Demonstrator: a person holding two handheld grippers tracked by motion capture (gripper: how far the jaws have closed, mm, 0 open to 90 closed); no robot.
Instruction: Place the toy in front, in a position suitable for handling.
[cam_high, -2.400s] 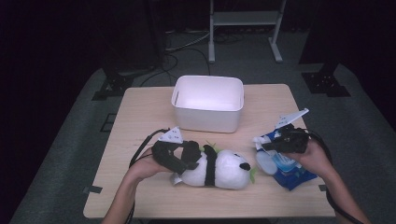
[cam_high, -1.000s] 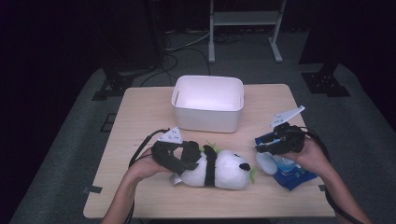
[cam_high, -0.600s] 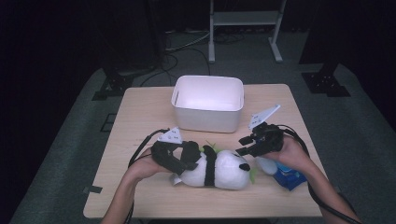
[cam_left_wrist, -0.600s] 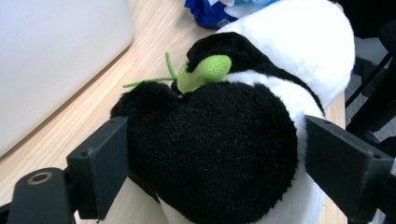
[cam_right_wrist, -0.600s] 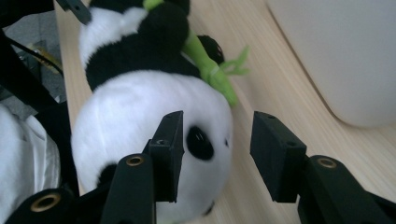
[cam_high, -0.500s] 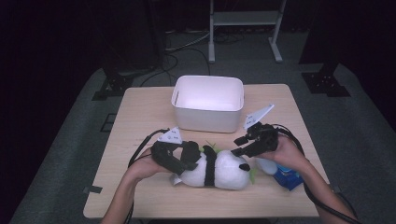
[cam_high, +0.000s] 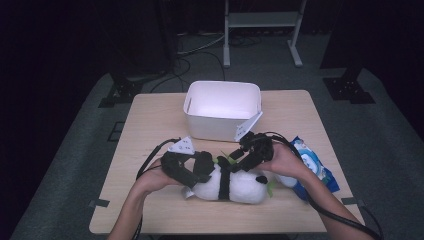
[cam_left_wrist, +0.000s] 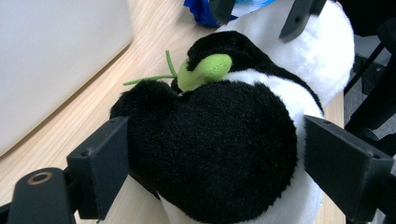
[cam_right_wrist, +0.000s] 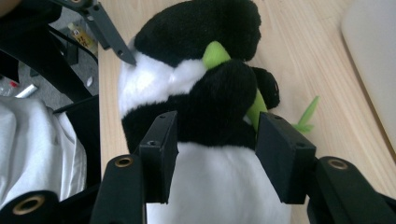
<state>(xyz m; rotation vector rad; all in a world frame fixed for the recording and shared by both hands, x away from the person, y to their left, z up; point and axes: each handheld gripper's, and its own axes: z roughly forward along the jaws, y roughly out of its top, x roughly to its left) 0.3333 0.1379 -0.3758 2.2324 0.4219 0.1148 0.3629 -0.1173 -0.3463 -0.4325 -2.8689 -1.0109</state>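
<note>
Two claws on soft black-and-white panda plush toy (cam_high: 230, 182): left gripper (cam_left_wrist: 210, 158) clamped on dark end, right gripper (cam_right_wrist: 215, 154) just opening, straddling arm unpressed. Risk: shallow fur pinch slips, toy sags.

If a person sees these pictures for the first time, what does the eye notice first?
First, the black and white toy panda lying at the table's near edge, with a tool at each end: the left tool around its black lower part, the right tool, whose jaws have just been opening, over its middle. Behind it stands a white bin; a blue packet lies to the right.
</note>
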